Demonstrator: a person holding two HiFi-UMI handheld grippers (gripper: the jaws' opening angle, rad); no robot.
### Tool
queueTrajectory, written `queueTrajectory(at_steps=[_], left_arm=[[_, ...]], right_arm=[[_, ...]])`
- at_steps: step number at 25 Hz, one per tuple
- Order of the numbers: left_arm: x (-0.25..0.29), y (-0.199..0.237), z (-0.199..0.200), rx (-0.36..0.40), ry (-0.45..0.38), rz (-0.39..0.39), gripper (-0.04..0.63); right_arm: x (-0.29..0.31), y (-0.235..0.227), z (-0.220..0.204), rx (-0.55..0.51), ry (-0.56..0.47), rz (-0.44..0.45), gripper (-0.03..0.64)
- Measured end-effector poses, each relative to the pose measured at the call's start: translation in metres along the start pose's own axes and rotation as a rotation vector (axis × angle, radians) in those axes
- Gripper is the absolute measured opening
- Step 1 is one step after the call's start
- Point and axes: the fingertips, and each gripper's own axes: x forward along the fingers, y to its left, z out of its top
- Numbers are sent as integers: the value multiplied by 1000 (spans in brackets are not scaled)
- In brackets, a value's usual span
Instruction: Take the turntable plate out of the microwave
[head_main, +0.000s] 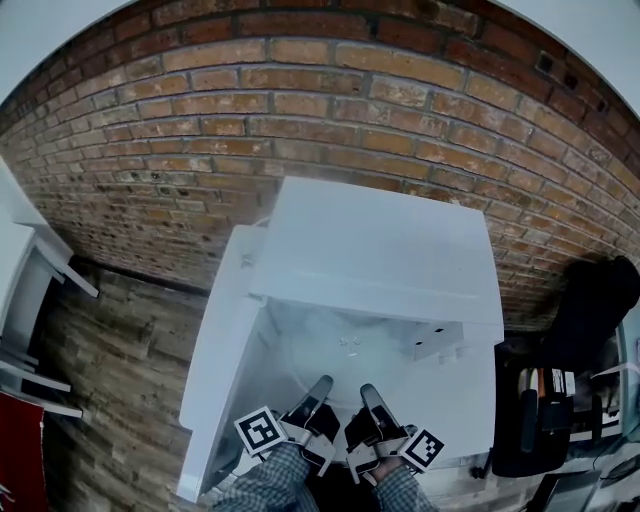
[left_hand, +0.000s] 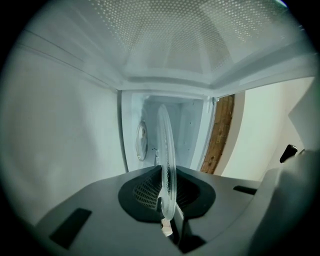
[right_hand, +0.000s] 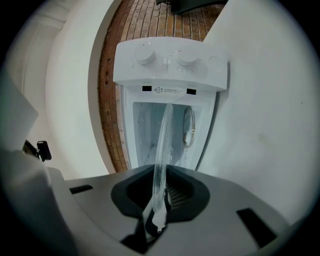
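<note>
Both grippers, the left gripper (left_hand: 167, 202) and the right gripper (right_hand: 159, 202), are clamped on the near rim of the clear round glass turntable plate (head_main: 345, 348). It lies about level at the open front of the white box-shaped microwave (head_main: 385, 250), apparently partly outside the cavity. Behind stands a red brick wall (head_main: 300, 100).

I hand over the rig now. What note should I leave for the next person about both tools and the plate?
Left tool: shut on the near rim of the turntable plate.
Right tool: shut on the same rim, beside the left one.
Microwave: its door stands open at the left.
Done: plate gripped by both tools, held at the mouth of the cavity.
Left: bring the plate fully clear, probably level, and set it down.
</note>
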Motion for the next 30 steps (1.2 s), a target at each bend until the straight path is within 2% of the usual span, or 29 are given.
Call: queueTrajectory(at_steps=[6,13,30], left_arm=[[-25,-5,-23,5,-10,-5,35],[-66,-14,-72,22,-25,-18,35],[-171,-55,-165,61,-98,-79,35]], right_arm=[[-31,4,-11,0,7,15,43],[-92,14,-24,-1,27,29,43],[-215,59,-73,-59,97,109,48]])
